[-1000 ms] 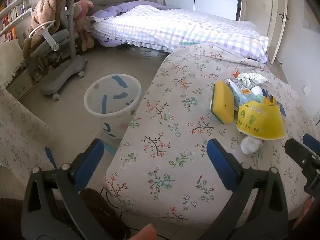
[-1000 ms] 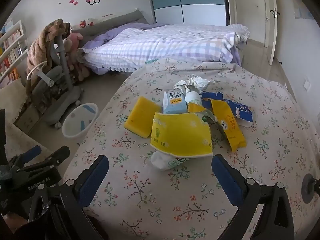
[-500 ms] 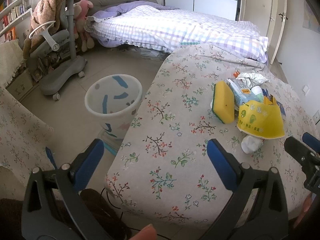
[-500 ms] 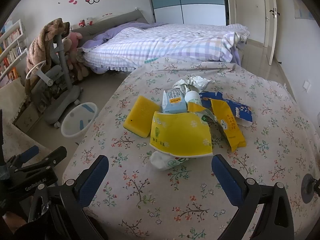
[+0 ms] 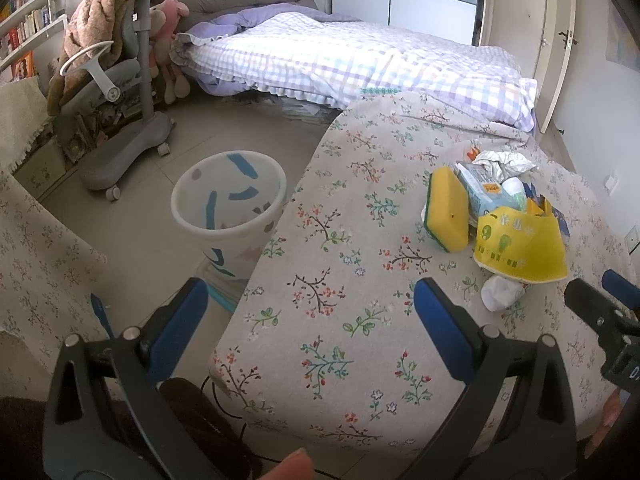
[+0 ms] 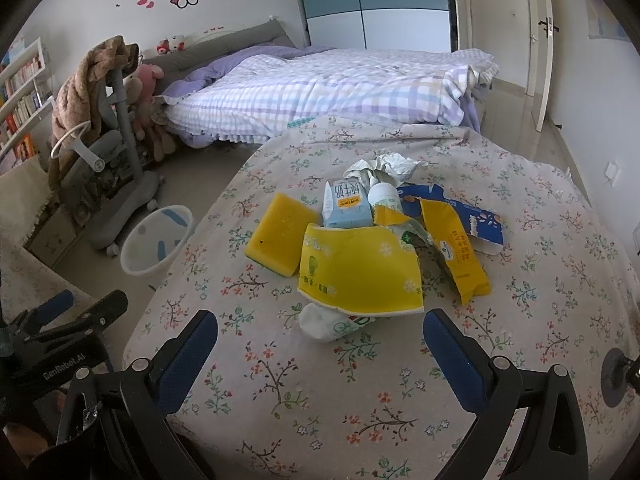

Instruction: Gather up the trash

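Observation:
A heap of trash lies on the floral tablecloth (image 6: pixel 320 392): a yellow sponge (image 6: pixel 280 240), a big yellow wrapper (image 6: pixel 360 276), a light blue carton (image 6: pixel 346 206), a crumpled white bag (image 6: pixel 332 322), a yellow packet (image 6: pixel 456 256), a torn blue box (image 6: pixel 476 220) and crumpled paper (image 6: pixel 384 166). A white bin (image 5: pixel 228 210) with blue marks stands on the floor left of the table. My left gripper (image 5: pixel 310 328) hovers open over the table's near left edge. Open and empty, my right gripper (image 6: pixel 320 350) sits just short of the white bag.
A grey wheeled chair (image 5: pixel 116 128) draped with a brown blanket stands behind the bin. A bed (image 6: pixel 340 92) with a checked cover lies beyond the table. Another floral cloth (image 5: pixel 36 256) hangs at the left. Bookshelves (image 5: pixel 28 28) line the left wall.
Both views drew back slightly from the heap; the bin and the table edge slid a little lower. Nothing was taken hold of.

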`<state>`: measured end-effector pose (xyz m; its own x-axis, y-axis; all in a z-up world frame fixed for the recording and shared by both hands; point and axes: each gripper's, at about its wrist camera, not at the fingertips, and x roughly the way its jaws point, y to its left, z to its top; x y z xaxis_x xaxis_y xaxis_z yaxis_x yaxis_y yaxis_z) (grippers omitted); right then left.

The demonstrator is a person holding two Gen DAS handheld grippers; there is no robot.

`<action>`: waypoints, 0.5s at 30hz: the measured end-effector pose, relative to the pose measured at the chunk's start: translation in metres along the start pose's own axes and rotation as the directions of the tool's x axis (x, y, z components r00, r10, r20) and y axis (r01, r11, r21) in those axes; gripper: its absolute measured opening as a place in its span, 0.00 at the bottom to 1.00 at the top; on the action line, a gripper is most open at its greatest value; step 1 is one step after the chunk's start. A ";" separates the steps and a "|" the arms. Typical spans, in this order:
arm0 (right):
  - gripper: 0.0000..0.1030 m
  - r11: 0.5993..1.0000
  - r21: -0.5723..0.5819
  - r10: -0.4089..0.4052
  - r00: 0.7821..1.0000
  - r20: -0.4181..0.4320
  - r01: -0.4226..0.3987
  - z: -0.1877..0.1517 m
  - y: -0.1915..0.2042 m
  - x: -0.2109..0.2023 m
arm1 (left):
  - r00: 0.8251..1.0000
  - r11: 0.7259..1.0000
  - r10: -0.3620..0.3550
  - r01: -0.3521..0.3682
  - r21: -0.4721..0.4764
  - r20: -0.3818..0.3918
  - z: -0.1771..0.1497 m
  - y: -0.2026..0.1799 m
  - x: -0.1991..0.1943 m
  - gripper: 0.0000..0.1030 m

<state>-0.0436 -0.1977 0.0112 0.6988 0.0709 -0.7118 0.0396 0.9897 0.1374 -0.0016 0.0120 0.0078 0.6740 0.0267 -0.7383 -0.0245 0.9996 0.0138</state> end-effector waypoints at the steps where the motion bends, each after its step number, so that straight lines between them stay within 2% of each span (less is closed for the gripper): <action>1: 1.00 1.000 -0.002 -0.001 1.000 0.000 0.001 0.000 0.000 0.000 | 1.000 1.000 -0.002 0.002 0.000 0.000 0.000 0.000 0.000 0.99; 15: 1.00 1.000 -0.010 -0.005 1.000 0.000 0.005 -0.001 0.003 0.002 | 1.000 1.000 -0.003 0.003 -0.005 0.005 0.003 0.001 -0.002 0.99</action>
<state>-0.0429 -0.1945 0.0100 0.6984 0.0656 -0.7127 0.0360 0.9913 0.1265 -0.0009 0.0126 0.0117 0.6775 0.0238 -0.7351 -0.0261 0.9996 0.0083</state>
